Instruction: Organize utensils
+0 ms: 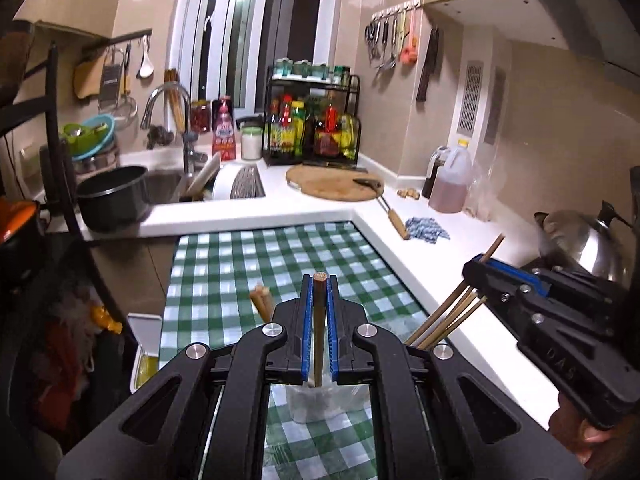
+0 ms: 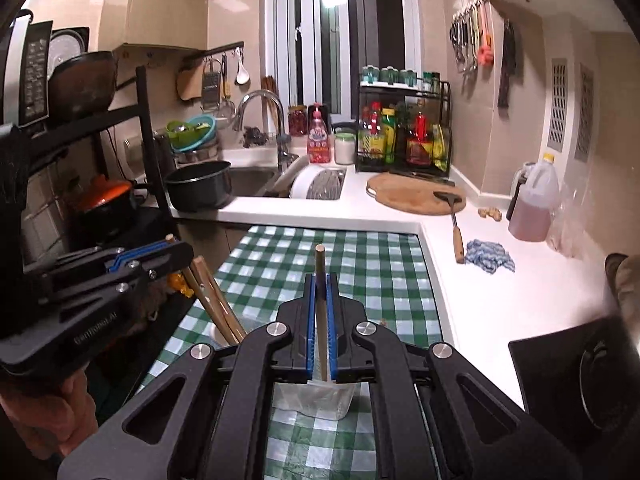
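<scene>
My left gripper [image 1: 320, 280] is shut on a dark brown chopstick [image 1: 319, 320] that stands upright over a clear plastic cup [image 1: 316, 400] on the green checked tablecloth [image 1: 248, 264]. More brown chopsticks [image 1: 262, 302] stick up just to its left. My right gripper [image 2: 320, 277] is shut on a pale bamboo chopstick [image 2: 319, 258] above another clear cup [image 2: 320, 400]. In the left wrist view the right gripper [image 1: 482, 262] shows beside a bundle of pale chopsticks [image 1: 448, 320]. In the right wrist view the left gripper [image 2: 176, 245] shows above brown chopsticks [image 2: 216, 300].
A white counter [image 2: 480, 300] borders the cloth at back and right. On it lie a round wooden board [image 2: 412, 194], a wooden-handled spatula [image 2: 456, 224], a blue cloth [image 2: 490, 256] and an oil jug [image 2: 534, 204]. A dark pot [image 2: 200, 190] sits by the sink; a stove [image 2: 580, 372] is at right.
</scene>
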`<act>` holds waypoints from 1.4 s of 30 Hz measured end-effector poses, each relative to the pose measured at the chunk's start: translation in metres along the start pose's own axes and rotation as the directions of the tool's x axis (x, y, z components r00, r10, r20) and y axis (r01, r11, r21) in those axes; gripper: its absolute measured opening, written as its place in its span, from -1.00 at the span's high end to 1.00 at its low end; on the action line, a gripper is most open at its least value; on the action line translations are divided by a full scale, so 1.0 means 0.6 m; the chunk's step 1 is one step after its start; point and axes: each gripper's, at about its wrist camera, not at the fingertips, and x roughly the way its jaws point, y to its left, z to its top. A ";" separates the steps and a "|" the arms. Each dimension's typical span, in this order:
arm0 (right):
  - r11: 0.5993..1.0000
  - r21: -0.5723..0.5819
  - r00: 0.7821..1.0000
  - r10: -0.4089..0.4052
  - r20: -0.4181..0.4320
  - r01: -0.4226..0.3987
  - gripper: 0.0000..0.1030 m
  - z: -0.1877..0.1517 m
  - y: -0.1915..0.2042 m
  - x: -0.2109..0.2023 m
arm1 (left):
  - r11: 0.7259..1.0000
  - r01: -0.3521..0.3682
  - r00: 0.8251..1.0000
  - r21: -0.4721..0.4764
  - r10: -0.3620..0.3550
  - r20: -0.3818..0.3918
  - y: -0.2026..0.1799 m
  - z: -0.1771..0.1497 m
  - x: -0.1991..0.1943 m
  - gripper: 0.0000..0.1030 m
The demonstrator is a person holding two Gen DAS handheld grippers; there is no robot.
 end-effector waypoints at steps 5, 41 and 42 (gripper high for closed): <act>1.000 -0.004 1.000 -0.014 -0.007 0.014 0.89 -0.007 -0.005 0.002 | 1.000 -0.004 1.000 -0.005 0.004 -0.015 0.003 -0.008 0.004 0.87; 0.990 0.067 0.991 -0.126 0.046 0.122 -0.90 -0.214 -0.020 -0.152 | 0.992 -0.119 0.993 -0.043 0.120 0.021 -0.009 -0.221 -0.155 -0.85; 0.989 0.082 0.991 -0.130 0.034 0.127 -0.90 -0.218 -0.022 -0.147 | 0.992 -0.114 0.993 -0.057 0.115 0.016 -0.007 -0.221 -0.155 -0.85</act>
